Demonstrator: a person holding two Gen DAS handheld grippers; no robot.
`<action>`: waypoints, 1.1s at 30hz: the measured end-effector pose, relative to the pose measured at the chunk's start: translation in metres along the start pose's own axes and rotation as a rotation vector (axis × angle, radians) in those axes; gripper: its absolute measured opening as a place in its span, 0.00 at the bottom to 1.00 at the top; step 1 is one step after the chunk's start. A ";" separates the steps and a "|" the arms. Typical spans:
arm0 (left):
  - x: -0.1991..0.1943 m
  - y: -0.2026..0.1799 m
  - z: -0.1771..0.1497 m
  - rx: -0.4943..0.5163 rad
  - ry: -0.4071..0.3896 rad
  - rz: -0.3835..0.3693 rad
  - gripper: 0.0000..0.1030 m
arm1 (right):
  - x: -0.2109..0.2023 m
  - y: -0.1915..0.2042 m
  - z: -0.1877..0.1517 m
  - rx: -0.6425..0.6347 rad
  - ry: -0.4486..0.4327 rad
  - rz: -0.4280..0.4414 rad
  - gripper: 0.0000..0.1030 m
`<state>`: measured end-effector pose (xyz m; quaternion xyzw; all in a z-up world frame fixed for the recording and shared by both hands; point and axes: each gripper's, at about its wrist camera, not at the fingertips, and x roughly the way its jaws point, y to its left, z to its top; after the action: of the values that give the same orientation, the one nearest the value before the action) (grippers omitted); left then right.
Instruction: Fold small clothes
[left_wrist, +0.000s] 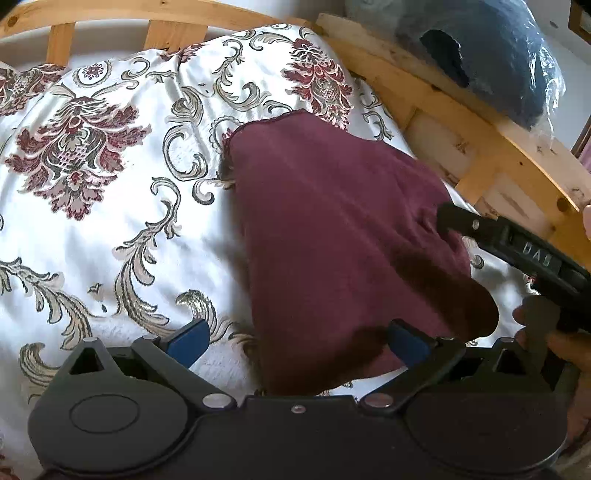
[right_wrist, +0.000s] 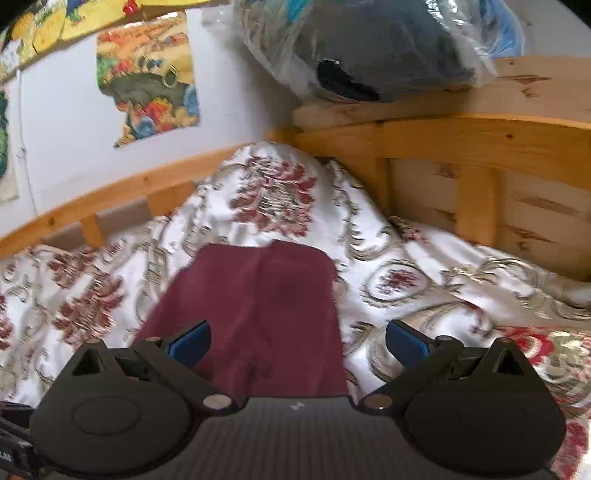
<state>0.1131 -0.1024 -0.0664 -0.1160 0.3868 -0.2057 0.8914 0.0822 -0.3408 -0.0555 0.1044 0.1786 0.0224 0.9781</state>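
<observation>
One garment: a maroon cloth (left_wrist: 332, 229) lies on the bedspread (left_wrist: 110, 206), spread out long and flat, its far hemmed edge toward the corner of the bed.
Cloth and left gripper: the left gripper (left_wrist: 297, 341) has its blue-padded fingers (left_wrist: 188, 341) spread wide; the near end of the cloth sits between them, closer to the right-hand pad, and neither pad pinches it.
Cloth and right gripper, own view: the right gripper (right_wrist: 297, 341) is likewise spread wide; the cloth (right_wrist: 255, 306) runs away from the gap between the fingers (right_wrist: 406, 343), its left edge by the left pad, its right edge short of the right pad. Nothing is gripped.
Right gripper from the left view: its black body (left_wrist: 517, 251) comes in from the right, tip over the cloth's right edge; whether the tip touches the fabric cannot be told.
Hand: part of a hand (left_wrist: 554, 339) shows at the right edge on that gripper's handle.
Bedspread: white, with dark red floral and grey scroll patterns, rumpled toward the corner.
Bed frame: pale wooden rails (right_wrist: 480, 147) run along two sides of the bed.
On the frame: a dark blue bundle in clear plastic (right_wrist: 369, 48) rests on the ledge.
Wall: colourful pictures (right_wrist: 147, 81) hang above the side rail.
</observation>
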 end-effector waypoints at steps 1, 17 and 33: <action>0.001 0.000 0.001 -0.005 0.002 0.003 0.99 | 0.002 -0.001 0.003 0.003 -0.015 -0.001 0.86; 0.005 0.005 0.003 -0.010 0.042 0.048 0.99 | 0.047 0.007 0.012 -0.151 -0.062 -0.058 0.12; 0.033 0.014 0.028 -0.088 0.059 -0.016 0.99 | 0.077 -0.049 0.016 0.160 0.117 0.127 0.64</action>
<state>0.1579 -0.1040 -0.0745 -0.1523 0.4206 -0.1987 0.8720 0.1602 -0.3858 -0.0778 0.1919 0.2298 0.0759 0.9511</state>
